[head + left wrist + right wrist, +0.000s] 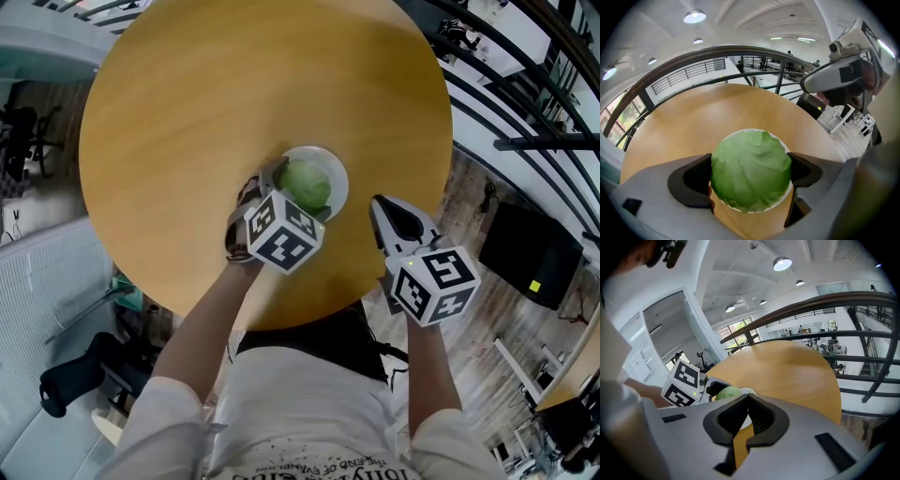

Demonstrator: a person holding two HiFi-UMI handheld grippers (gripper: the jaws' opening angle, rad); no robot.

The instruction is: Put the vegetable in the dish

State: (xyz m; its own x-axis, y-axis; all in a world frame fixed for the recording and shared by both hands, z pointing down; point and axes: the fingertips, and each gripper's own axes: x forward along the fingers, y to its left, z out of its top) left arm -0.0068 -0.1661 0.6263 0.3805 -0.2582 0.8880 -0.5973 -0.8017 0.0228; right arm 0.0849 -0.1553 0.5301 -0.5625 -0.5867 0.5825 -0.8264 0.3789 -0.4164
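Green round leafy vegetable (751, 171) is squarely over the small white round dish (339, 178) on the round wooden counter (234, 94). The left gripper (751, 174) fingers pinch its two sides, so the drop's straight down. The right gripper (746, 401) is closed on nothing, off beside.
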